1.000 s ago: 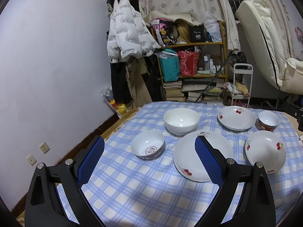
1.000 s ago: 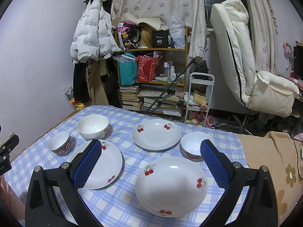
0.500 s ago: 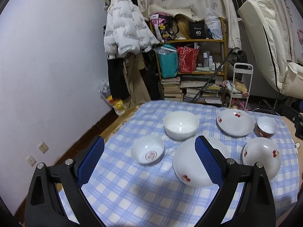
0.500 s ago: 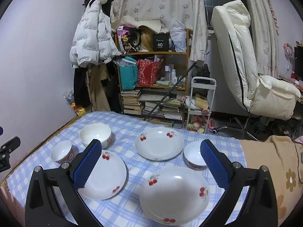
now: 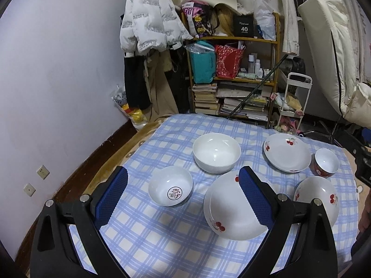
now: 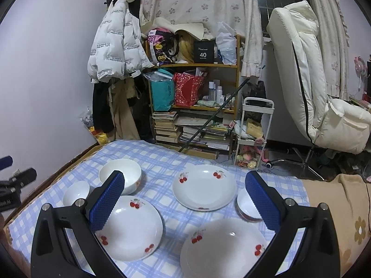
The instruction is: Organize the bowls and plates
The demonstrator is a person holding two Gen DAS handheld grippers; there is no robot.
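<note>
Both wrist cameras have risen and pulled back over the last second, so the dishes now sit lower and smaller between the fingers; no dish has shifted on the checked tablecloth [image 5: 162, 238].

Left to right. Left gripper [image 5: 183, 195] hangs above the cloth, jaws spread wide, nothing held. Small bowl with a printed mark [image 5: 170, 186] lies between its fingers, not touched. Behind it, the big plain white bowl [image 5: 216, 152]. Near cherry plate [image 5: 234, 206] is partly behind the left gripper's right finger. Far cherry plate [image 5: 287, 151] and the red-sided bowl [image 5: 326, 162] sit toward the right edge, close together, with a third cherry plate [image 5: 316, 197] nearest on that side.

Right gripper [image 6: 185, 200] hovers too, jaws wide apart, empty. From its view the far plate [image 6: 204, 186] lies between the fingers; the red-sided bowl [image 6: 247, 205] is half hidden behind the right finger.

Handling, as judgement: all glazed ceramic, so rigid, fairly heavy for size, slick under the pads, and it chips or breaks if dropped or knocked. Plates are shallow with a sloping rim, so pinch across the rim edge, one finger over and one under, and keep it level. Bowls: clamp the wall at the rim. Stacking like on like looks sensible, set down gently.

Task looks unstarted: six dishes, all single, none stacked.
</note>
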